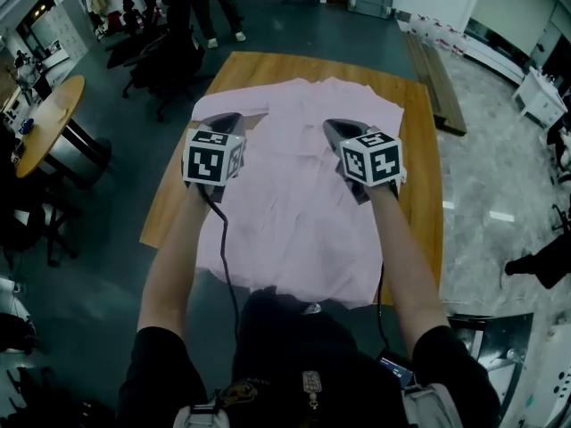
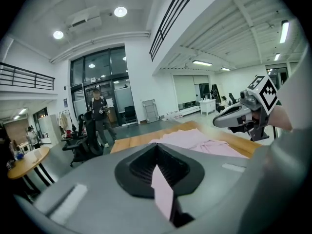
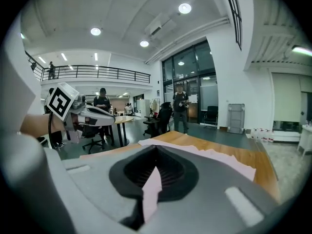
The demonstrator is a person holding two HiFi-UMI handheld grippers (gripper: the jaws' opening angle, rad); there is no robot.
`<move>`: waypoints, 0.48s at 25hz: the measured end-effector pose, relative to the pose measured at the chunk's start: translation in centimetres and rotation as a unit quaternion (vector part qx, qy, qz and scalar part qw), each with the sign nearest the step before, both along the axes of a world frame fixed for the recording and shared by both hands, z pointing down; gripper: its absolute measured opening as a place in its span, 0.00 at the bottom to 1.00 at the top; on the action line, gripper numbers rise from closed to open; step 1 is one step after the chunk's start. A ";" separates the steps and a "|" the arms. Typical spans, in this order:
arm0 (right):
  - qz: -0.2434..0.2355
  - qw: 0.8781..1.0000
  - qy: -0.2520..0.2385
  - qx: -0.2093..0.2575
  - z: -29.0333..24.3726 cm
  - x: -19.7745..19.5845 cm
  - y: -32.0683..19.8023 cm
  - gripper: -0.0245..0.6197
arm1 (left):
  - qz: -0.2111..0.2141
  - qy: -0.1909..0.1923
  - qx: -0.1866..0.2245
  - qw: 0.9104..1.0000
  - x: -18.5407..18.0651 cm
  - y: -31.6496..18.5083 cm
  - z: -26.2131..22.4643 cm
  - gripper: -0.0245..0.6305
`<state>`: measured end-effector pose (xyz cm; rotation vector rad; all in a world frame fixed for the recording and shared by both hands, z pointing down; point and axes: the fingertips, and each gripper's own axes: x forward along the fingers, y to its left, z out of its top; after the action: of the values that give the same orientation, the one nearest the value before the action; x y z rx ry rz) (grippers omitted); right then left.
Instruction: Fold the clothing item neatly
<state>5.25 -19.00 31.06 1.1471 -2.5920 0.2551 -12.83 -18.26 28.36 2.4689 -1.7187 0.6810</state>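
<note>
A pink garment [image 1: 294, 203] lies spread over the wooden table [image 1: 419, 150], and its near edge hangs toward the person. My left gripper [image 1: 234, 119] is lifted over the garment's left side, shut on a pinch of pink cloth [image 2: 162, 189] that stands between its jaws. My right gripper [image 1: 332, 127] is held up over the right side, likewise shut on a fold of pink cloth [image 3: 151, 189]. The two grippers are level with each other, about a shoulder's width apart. Each shows in the other's view, the right gripper [image 2: 219, 121] and the left gripper [image 3: 109, 119].
A round wooden table [image 1: 45, 123] and office chairs [image 1: 161, 61] stand to the left. A person [image 1: 214, 7] stands beyond the table's far end. A long bench [image 1: 437, 78] runs along the table's right side.
</note>
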 end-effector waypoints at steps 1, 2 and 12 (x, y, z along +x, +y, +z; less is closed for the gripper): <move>-0.009 1.000 0.002 0.002 -0.1 -1.4 -0.2 0.04 | -0.006 0.001 0.000 1.000 -1.2 -0.1 0.0 0.05; -0.017 1.000 0.004 0.003 -0.1 -2.7 -0.5 0.04 | -0.011 0.001 0.000 1.000 -2.3 -0.3 0.1 0.05; -0.046 0.999 0.006 -0.016 1.5 -17.0 -7.1 0.04 | -0.009 0.013 -0.033 0.999 -14.6 -7.5 4.7 0.05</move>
<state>-11.72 -26.12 32.61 1.0134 -2.6121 0.2675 -27.44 -25.79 33.05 2.4041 -1.6794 0.6886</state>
